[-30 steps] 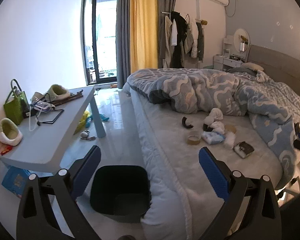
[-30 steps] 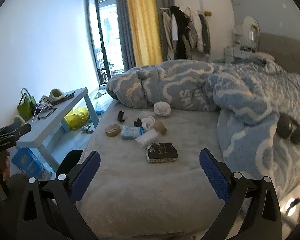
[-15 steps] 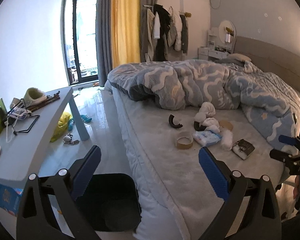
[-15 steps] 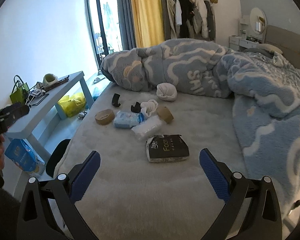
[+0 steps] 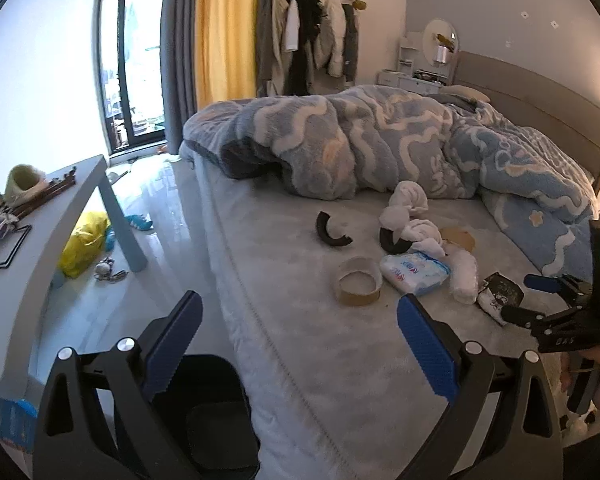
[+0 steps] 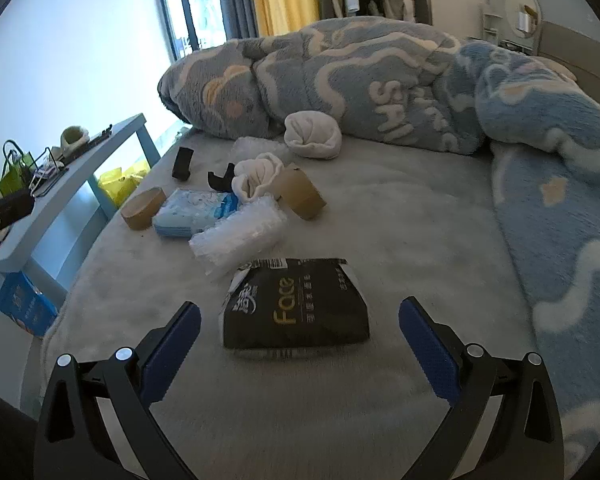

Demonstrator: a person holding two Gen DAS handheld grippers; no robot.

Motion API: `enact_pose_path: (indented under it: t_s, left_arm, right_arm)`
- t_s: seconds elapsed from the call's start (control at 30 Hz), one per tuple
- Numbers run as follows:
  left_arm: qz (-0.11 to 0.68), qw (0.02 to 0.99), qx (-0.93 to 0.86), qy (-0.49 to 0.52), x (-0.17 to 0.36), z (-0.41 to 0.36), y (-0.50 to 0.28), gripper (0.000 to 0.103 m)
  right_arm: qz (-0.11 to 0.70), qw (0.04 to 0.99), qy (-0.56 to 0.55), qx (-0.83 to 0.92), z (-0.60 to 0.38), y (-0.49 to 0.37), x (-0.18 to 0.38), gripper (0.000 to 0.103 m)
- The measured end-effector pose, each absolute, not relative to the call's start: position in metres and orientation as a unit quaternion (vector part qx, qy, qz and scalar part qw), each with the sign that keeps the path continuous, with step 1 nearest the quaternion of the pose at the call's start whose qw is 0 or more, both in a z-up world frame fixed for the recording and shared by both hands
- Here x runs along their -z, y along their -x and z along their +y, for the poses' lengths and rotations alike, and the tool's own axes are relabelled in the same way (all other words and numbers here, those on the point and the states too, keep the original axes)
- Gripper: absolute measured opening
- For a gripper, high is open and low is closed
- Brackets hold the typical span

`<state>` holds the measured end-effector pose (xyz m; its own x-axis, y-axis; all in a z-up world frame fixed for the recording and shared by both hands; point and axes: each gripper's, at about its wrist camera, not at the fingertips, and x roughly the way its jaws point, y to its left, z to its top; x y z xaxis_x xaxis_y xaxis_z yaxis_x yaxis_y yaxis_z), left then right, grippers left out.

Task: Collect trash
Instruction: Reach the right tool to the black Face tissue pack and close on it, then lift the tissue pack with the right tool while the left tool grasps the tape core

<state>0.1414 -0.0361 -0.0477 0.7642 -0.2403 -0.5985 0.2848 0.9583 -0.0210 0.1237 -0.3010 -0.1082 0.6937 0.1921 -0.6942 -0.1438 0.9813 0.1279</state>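
Observation:
Litter lies on the grey bed (image 6: 380,208). A black tissue pack (image 6: 296,308) marked "Face" rests just ahead of my open right gripper (image 6: 300,344), between the lines of its fingers but untouched. Beyond it lie bubble wrap (image 6: 240,236), a blue-white tissue pack (image 6: 192,210), two brown tape rolls (image 6: 143,207) (image 6: 302,194), black scraps (image 6: 182,163) and white socks (image 6: 312,136). My left gripper (image 5: 298,344) is open and empty over the bed's edge, above the black bin (image 5: 216,412). In the left wrist view the right gripper (image 5: 540,300) hovers by the black pack (image 5: 500,292).
A blue-patterned duvet (image 6: 380,76) is piled along the far and right side of the bed. A light blue side table (image 5: 40,248) with clutter stands left of the bed. A yellow bag (image 5: 84,240) and small items lie on the floor under it.
Both grippers have moved closer to the bed. The right one has come down toward the black tissue pack, which now looks much larger. The left view has swung right, over the bin.

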Motion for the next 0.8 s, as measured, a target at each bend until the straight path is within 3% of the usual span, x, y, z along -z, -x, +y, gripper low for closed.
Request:
enact_pose_path:
  t_s: [0.33, 0.37, 0.4, 0.53, 0.7, 0.8]
  left_arm:
    - [0.328, 0.932, 0.144, -0.058, 0.065, -0.048, -0.165, 0.099]
    - [0.332, 0.93, 0.145, -0.061, 0.068, -0.051, -0.168, 0.099]
    - [0.334, 0.929, 0.146, -0.063, 0.069, -0.053, -0.168, 0.099]
    - [0.338, 0.924, 0.163, -0.073, 0.074, -0.065, -0.174, 0.099]
    - [0.342, 0.92, 0.166, -0.098, 0.083, -0.081, -0.18, 0.098]
    - [0.352, 0.915, 0.167, -0.102, 0.091, -0.084, -0.186, 0.092]
  right_arm:
    - [0.41, 0.906, -0.028, -0.101, -0.295, -0.15, 0.123, 0.1]
    - [0.412, 0.905, -0.03, -0.101, -0.297, -0.151, 0.123, 0.097]
    - [0.414, 0.904, -0.031, -0.103, -0.298, -0.152, 0.123, 0.086]
    - [0.419, 0.9, -0.034, -0.113, -0.302, -0.154, 0.122, 0.073]
    - [0.409, 0.903, -0.048, -0.122, -0.309, -0.155, 0.112, 0.073]
    - [0.393, 0.909, -0.057, -0.123, -0.315, -0.155, 0.096, 0.073]
